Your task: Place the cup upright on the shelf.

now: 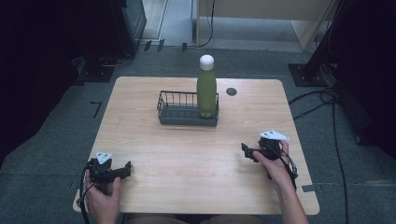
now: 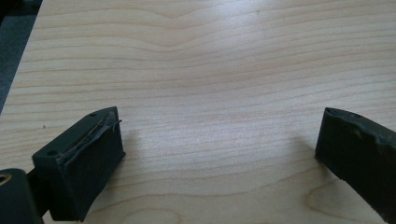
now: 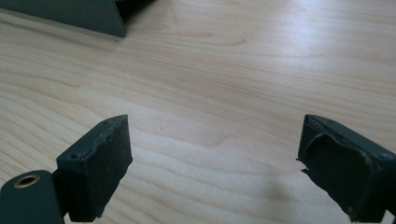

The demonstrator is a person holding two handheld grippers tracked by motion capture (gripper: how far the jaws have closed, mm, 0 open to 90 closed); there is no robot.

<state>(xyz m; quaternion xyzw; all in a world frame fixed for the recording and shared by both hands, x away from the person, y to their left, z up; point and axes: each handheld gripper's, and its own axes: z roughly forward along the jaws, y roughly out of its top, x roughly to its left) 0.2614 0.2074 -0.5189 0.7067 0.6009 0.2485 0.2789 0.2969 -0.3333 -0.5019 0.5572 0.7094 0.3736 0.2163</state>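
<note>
A green bottle (image 1: 206, 91) with a white cap stands upright in the right end of a black wire basket (image 1: 176, 108) at the middle back of the wooden table (image 1: 196, 154). At the table's front left corner, a hand holds my left gripper (image 1: 126, 168) low over the wood. Its jaws stand wide apart with nothing between them (image 2: 219, 126). At the front right, my right gripper (image 1: 247, 153) is also open over bare wood (image 3: 215, 128). It faces toward the basket, whose dark base (image 3: 70, 14) shows at the top left of the right gripper view.
A small black round grommet (image 1: 231, 91) is set in the tabletop right of the bottle. Bare wood stretches between the two grippers and the basket. Dark equipment (image 1: 126, 23) and cables (image 1: 322, 100) stand on the grey floor around the table.
</note>
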